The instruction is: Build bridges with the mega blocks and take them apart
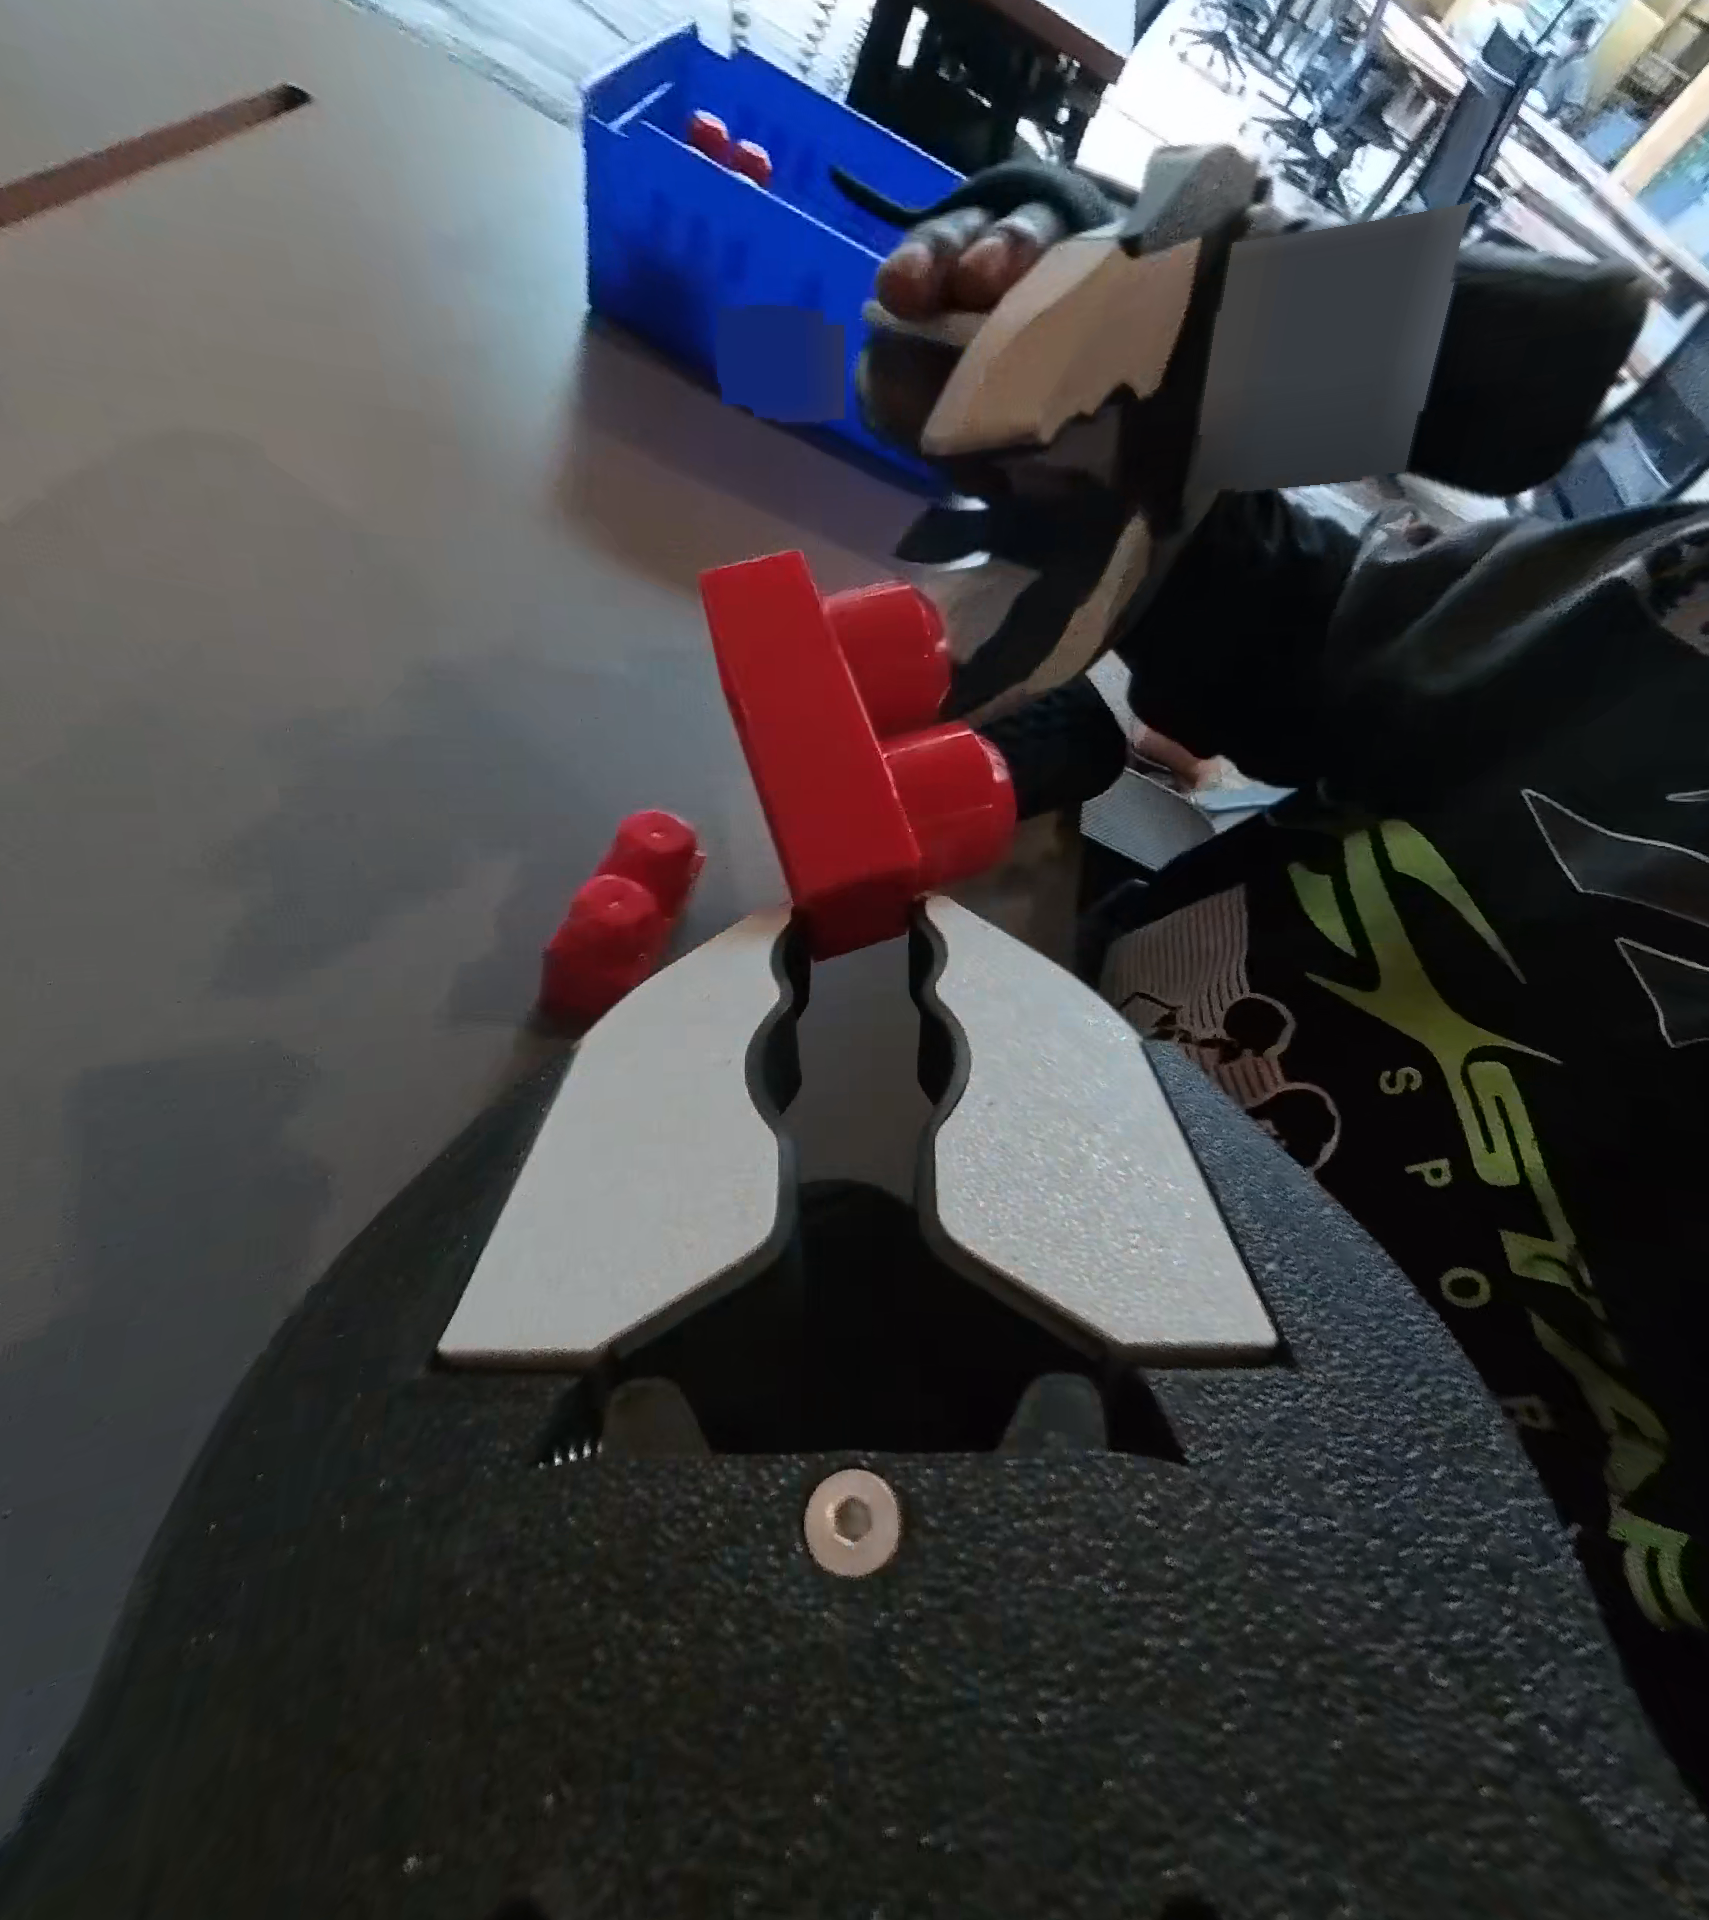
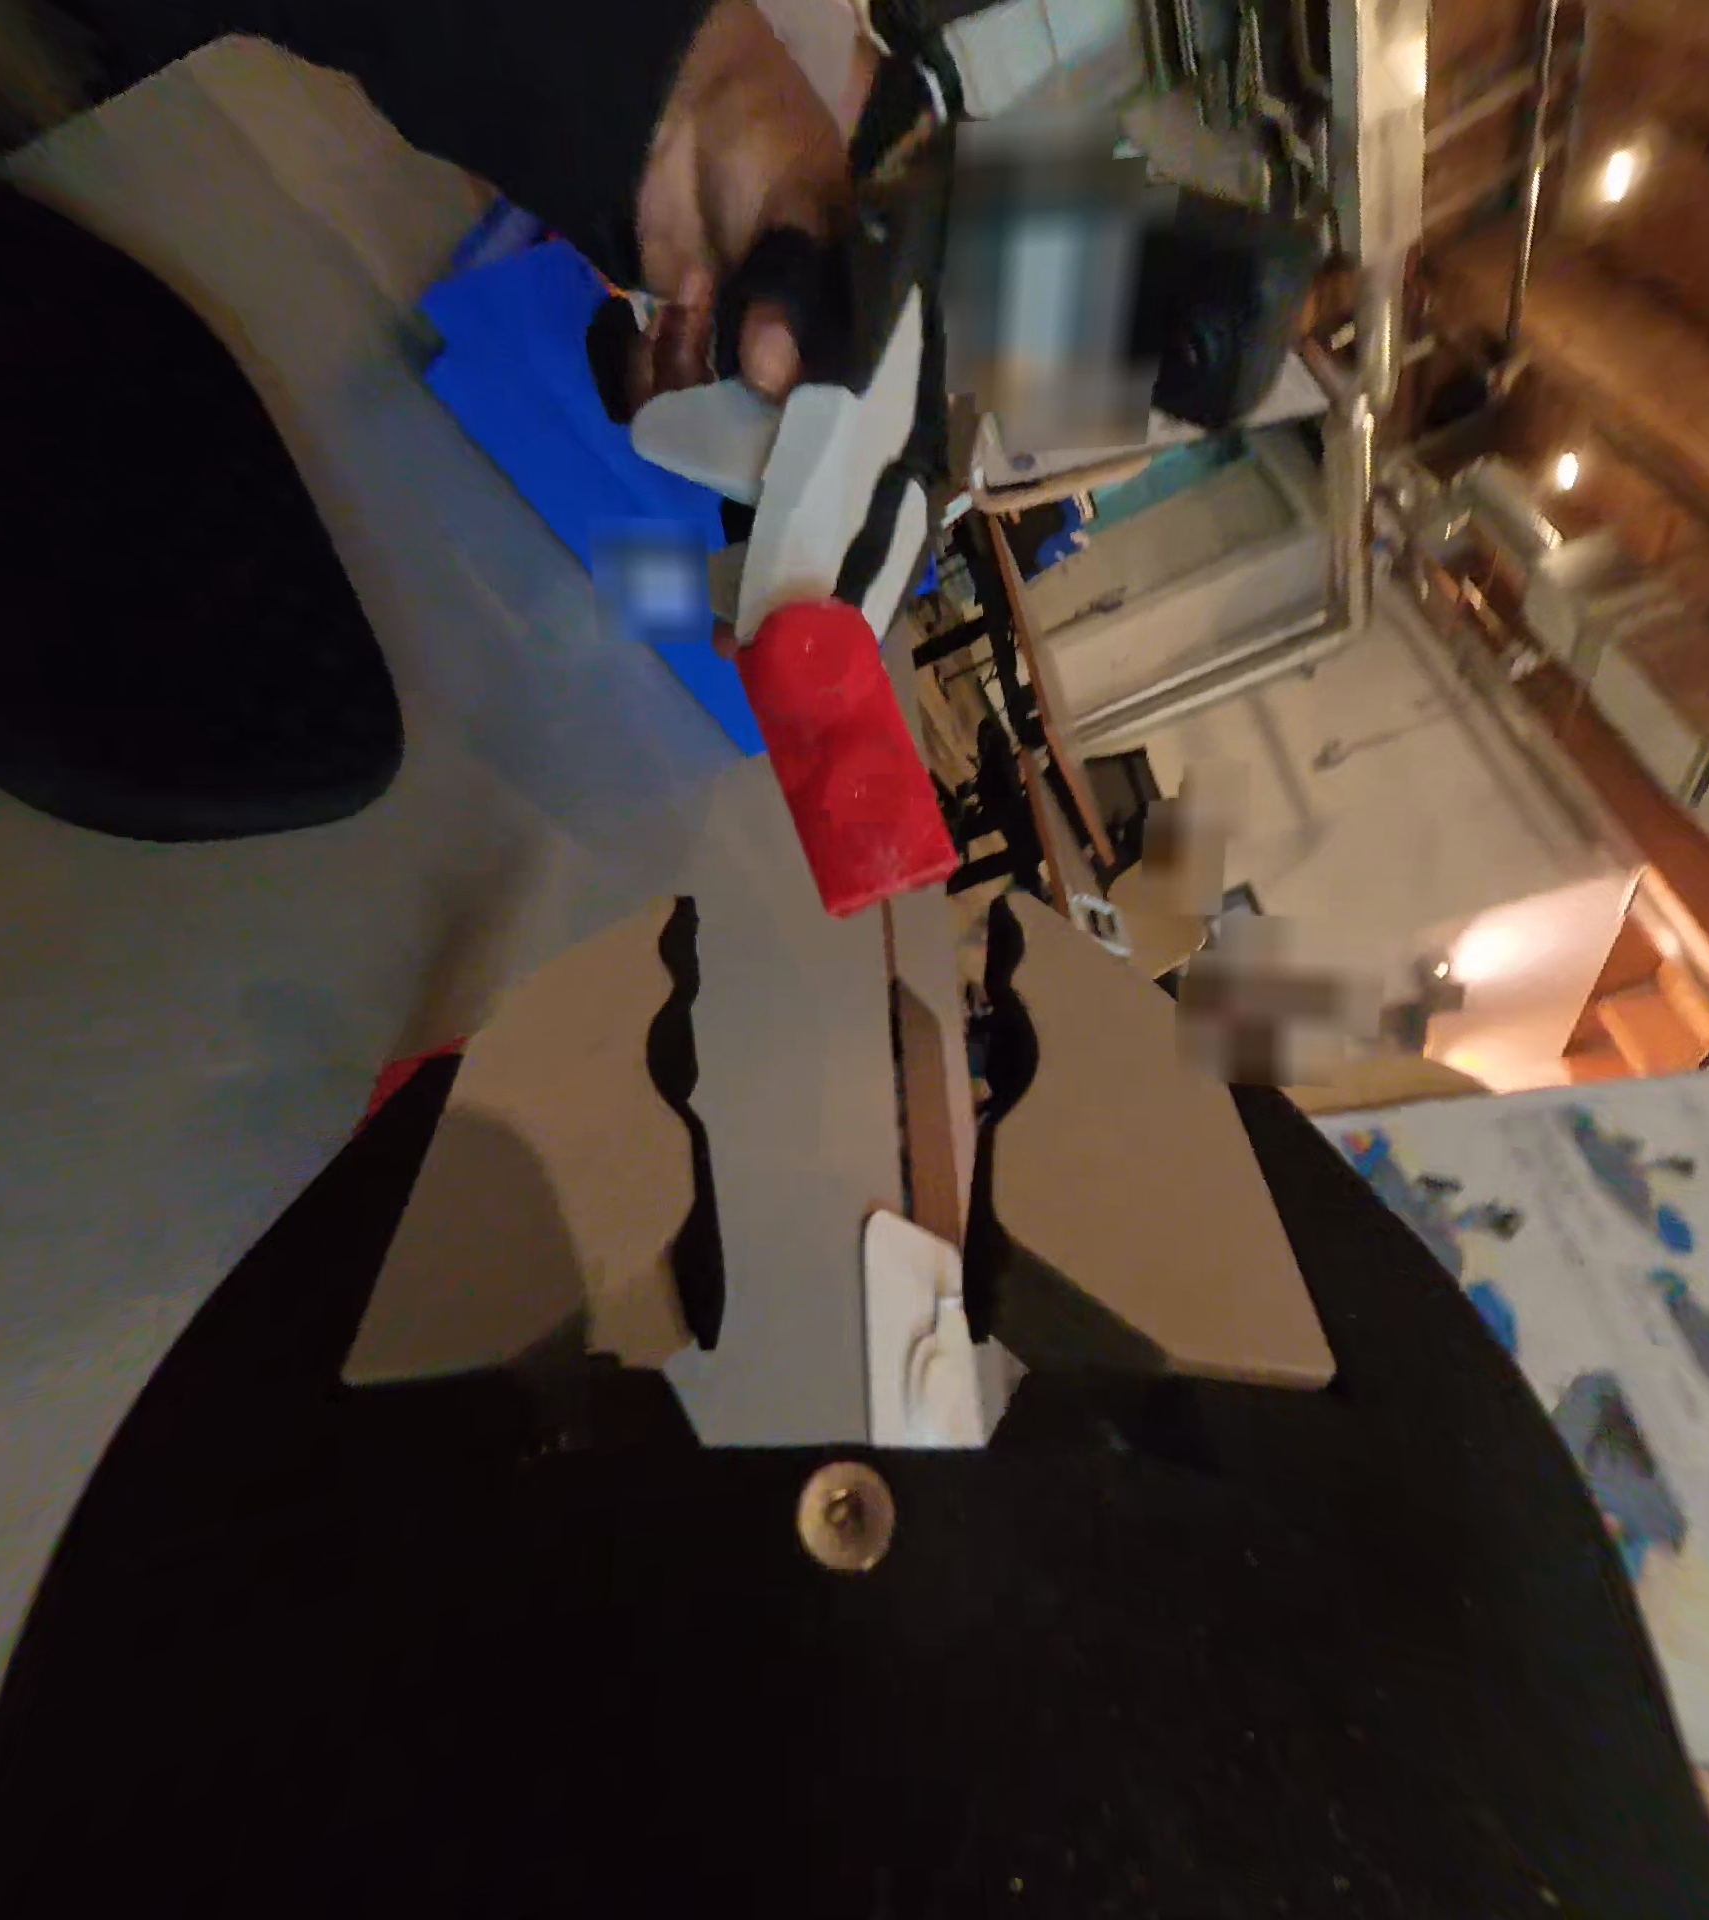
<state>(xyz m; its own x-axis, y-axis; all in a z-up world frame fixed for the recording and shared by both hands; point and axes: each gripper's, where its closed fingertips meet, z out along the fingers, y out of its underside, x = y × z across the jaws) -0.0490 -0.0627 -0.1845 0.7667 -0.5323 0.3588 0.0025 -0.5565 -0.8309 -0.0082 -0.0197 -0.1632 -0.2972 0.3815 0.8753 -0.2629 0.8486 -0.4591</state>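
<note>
In the left wrist view my left gripper (image 1: 855, 925) is shut on the end of a red two-stud mega block (image 1: 819, 748) and holds it above the dark table, studs pointing right. A second red block (image 1: 621, 920) lies on the table just left of my fingertips. The right gripper's grey fingers (image 1: 1037, 343), held by a hand, hang close beyond the held block. In the right wrist view my right gripper (image 2: 839, 914) is open and empty, its tips just short of the same red block (image 2: 845, 758), which the left gripper (image 2: 808, 608) grips at its far end.
A blue bin (image 1: 746, 239) stands on the table behind the block, with red blocks (image 1: 725, 145) inside; it also shows in the right wrist view (image 2: 538, 416). A person in dark clothing (image 1: 1452, 935) is at the table's right edge. A slot (image 1: 102, 166) cuts the far tabletop. Spacing between my two grippers at the tips: around 7 cm.
</note>
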